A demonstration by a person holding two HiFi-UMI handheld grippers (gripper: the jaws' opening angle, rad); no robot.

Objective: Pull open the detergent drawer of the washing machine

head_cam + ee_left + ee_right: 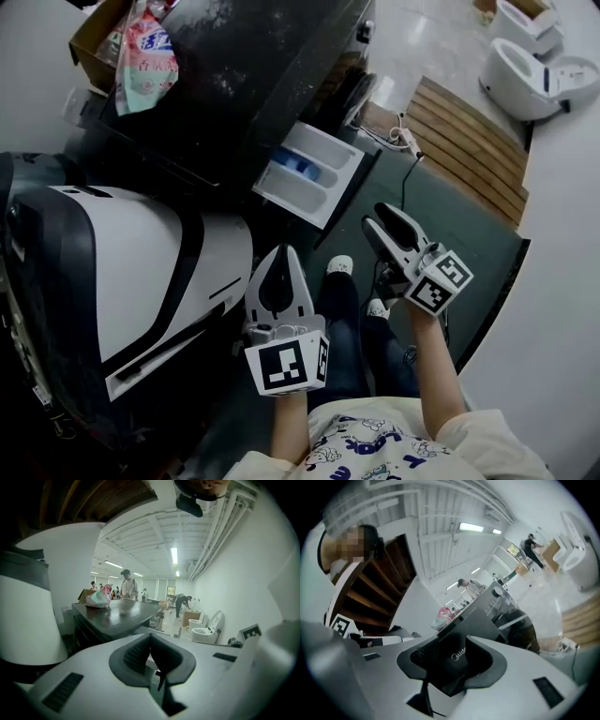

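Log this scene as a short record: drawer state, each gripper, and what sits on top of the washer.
drawer: detergent drawer pulled out of the washing machine, blue compartment showing
left gripper: fingers together, empty, short of the drawer
right gripper: fingers apart, empty, short of the drawer
on top of machine: pink bag

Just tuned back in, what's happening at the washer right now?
The detergent drawer of the dark washing machine already stands pulled out. The person holds both grippers clear of it, touching nothing: the left gripper, fingers together and empty; the right gripper, fingers apart and empty, facing the machine's front. A pink bag lies on top of the machine.
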